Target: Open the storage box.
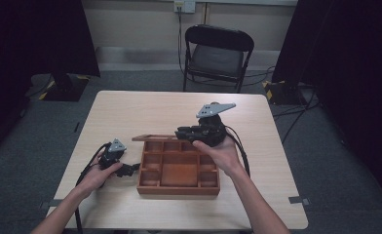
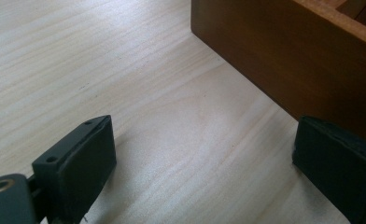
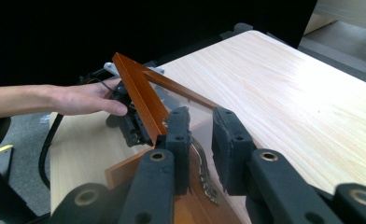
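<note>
A brown wooden box (image 1: pixel 178 189) with several open compartments sits mid-table. Its lid (image 3: pixel 139 93), a wooden frame around a clear pane, is raised on a slant above the box's far edge and looks like a thin strip (image 1: pixel 152 138) from above. My right gripper (image 3: pixel 200 114) is shut on the lid's frame, one jaw on each side; from above it sits at the box's far right corner (image 1: pixel 181 131). My left gripper (image 1: pixel 130 169) rests on the table against the box's left wall (image 2: pixel 284 51), jaws open (image 2: pixel 202 135) over bare tabletop.
The light wooden table (image 1: pixel 145 107) has bare room behind and to both sides of the box. A black folding chair (image 1: pixel 218 53) stands beyond the far edge. Cables trail from both grippers toward the near edge. Dark curtains flank the room.
</note>
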